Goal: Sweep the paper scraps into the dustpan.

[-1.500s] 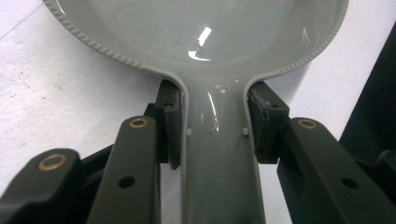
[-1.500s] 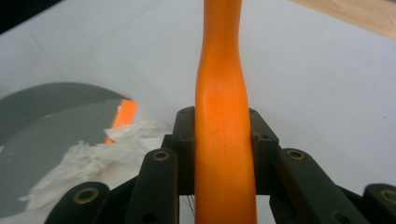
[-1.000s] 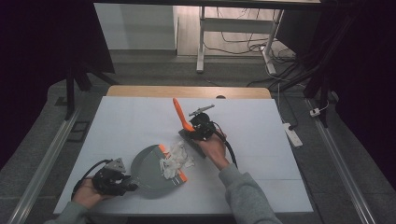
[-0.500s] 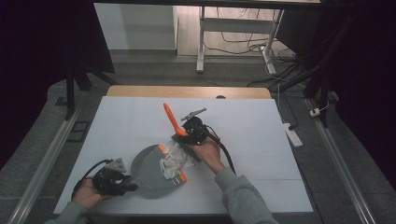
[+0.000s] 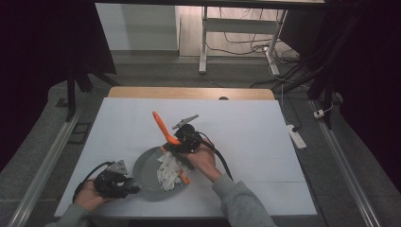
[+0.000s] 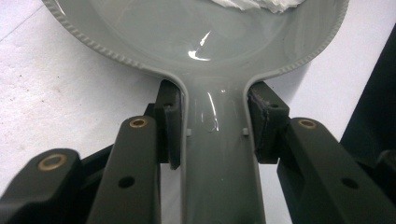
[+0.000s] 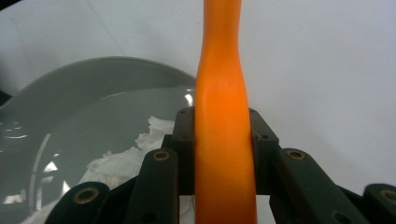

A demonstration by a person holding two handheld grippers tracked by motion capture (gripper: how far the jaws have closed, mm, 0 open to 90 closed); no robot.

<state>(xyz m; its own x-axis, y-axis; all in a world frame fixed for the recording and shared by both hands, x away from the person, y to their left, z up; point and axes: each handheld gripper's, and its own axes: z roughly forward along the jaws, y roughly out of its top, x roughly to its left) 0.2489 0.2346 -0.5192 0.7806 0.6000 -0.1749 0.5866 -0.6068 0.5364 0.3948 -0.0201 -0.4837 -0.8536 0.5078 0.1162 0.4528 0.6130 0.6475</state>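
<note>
Because it is a long, narrow strip of smooth orange plastic, the spatula (image 7: 223,140) will likely be light and fairly stiff but slippery, so it is best taken where it is now pinched, partway along the handle, with the pads (image 7: 261,140) pressing on its two edges; it stands tilted over the far rim of the pan, its upper end (image 5: 160,124) pointing up and away from the person, its lower part reaching down toward the crumpled white paper (image 5: 169,171); the right gripper (image 5: 182,142) is pressed together on it, and a grip nearer one end would probably let it swing or twist; the paper, soft and almost weightless, lies in the right half of the pan and should push about easily, though it may snag or tear; the grey pan (image 5: 144,171) looks like hard, glossy plastic with a ribbed rim, light enough to slide on the table if nudged; its flat handle (image 6: 217,154) is clamped from both sides by the left gripper (image 5: 120,183), which seems the right place to steady it; all this sits near the front edge of the white table (image 5: 265,123).
</note>
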